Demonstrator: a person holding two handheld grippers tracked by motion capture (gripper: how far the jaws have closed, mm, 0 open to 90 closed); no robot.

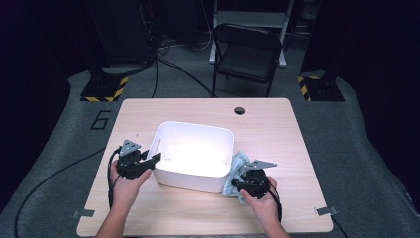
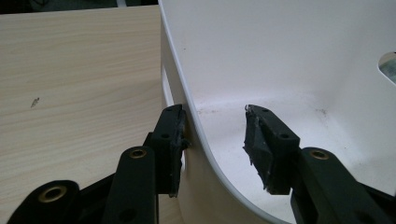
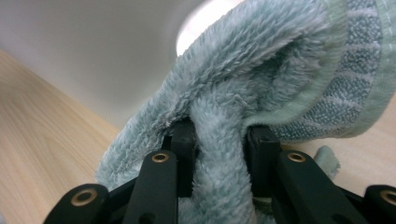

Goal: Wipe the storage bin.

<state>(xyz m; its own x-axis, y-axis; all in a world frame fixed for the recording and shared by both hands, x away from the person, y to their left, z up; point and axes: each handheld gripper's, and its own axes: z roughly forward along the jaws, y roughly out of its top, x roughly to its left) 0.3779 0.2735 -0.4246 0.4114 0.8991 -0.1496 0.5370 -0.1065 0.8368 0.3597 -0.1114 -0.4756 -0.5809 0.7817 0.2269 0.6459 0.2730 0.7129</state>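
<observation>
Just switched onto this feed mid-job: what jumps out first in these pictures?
The glossy white plastic tub glares at the middle of the pale wooden table. At its right wall, the right gripper is shut on a fluffy pale green towel. On the other side, the left gripper straddles the tub's left rim, one jaw outside, one inside.

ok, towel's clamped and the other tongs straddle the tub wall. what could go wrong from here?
1. The left tongs straddle the white tub's wall with the inner pad off it; the tub may slide if pushed.
2. The right tongs pinch one fold of the green towel, so it could slip out.
3. The towel hangs outside the tub's wall and may snag on the rim.
</observation>
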